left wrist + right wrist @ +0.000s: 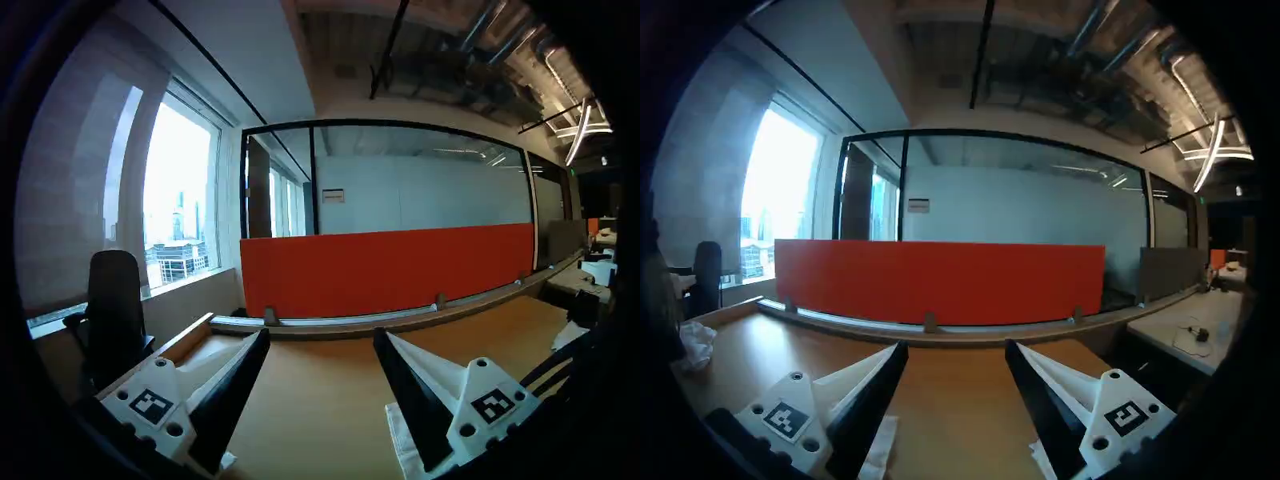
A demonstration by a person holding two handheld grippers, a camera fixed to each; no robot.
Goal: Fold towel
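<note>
My left gripper [320,334] hangs open over a wooden desk [320,400], nothing between its fingers. A strip of white towel [398,438] shows low down beside its right finger, and a small white edge lies under its left finger. My right gripper [956,346] is open too, above the same kind of desk top [952,400]. White towel edges [880,448] peek out under both of its fingers at the bottom. Most of the towel is hidden below the grippers.
An orange divider panel [384,268] runs along the desk's far edge, also seen as the orange panel [940,280]. A black office chair [112,308] stands left by the window. A crumpled white cloth [694,344] lies at the desk's left. Neighbouring desks [1192,324] sit to the right.
</note>
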